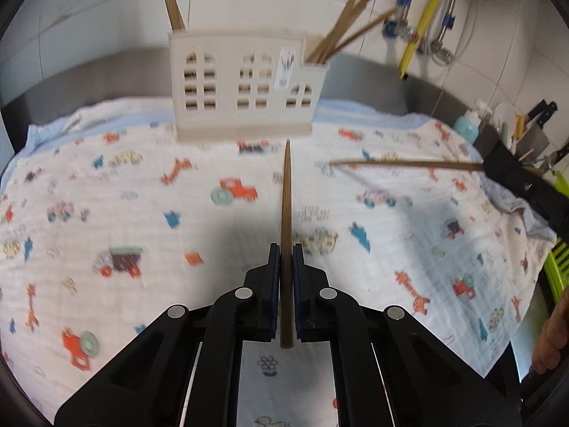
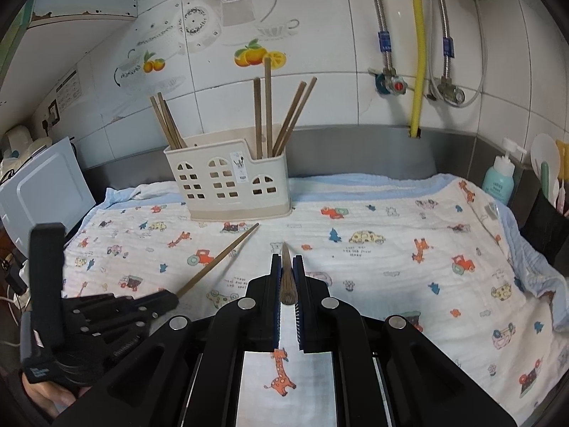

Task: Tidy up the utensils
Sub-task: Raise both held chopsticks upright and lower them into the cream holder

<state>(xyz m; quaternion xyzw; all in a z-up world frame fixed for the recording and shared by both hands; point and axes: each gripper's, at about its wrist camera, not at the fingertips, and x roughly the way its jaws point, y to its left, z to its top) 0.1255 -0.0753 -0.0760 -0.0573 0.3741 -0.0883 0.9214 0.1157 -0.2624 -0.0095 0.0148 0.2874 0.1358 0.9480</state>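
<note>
My left gripper (image 1: 286, 249) is shut on a brown chopstick (image 1: 286, 206) that points straight ahead at the cream house-shaped holder (image 1: 245, 85). Held above the printed cloth (image 1: 142, 185), the stick's tip is just short of the holder's base. In the right wrist view the left gripper (image 2: 173, 299) comes in from the left with its chopstick (image 2: 220, 259) slanting toward the holder (image 2: 227, 181). My right gripper (image 2: 286, 259) is shut on another chopstick (image 2: 286, 277), its tip forward. Several chopsticks (image 2: 270, 114) stand in the holder's two end compartments.
A blue pump bottle (image 2: 499, 181) and a black utensil caddy (image 2: 547, 227) stand at the right edge. A white appliance (image 2: 42, 185) sits to the left. Pipes and a yellow hose (image 2: 418, 53) run down the tiled wall. A green rack (image 1: 558, 259) lies past the cloth's right edge.
</note>
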